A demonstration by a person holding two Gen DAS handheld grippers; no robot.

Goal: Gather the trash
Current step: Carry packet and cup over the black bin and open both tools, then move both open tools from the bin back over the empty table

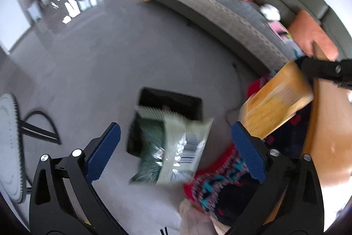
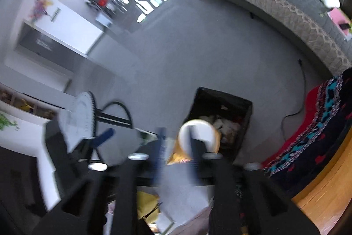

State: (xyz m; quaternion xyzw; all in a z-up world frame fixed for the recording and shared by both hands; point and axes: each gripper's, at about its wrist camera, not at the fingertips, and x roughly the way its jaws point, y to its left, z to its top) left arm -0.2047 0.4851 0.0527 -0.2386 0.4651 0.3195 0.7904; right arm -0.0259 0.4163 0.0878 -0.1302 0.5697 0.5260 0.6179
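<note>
Between blue-padded black fingers (image 1: 103, 151) a green and silver wrapper (image 1: 173, 147) with a barcode is seen, a black bin (image 1: 193, 105) beyond, a red-edged patterned blanket (image 1: 220, 182) right.

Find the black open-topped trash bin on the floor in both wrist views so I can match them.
Left wrist view: the black open-topped trash bin sits at lower centre, partly behind a green and silver wrapper.
Right wrist view: it stands right of centre, low in the picture, with trash inside.
Shared landmark: the red patterned knitted blanket, to the bin's right in both views.
</note>
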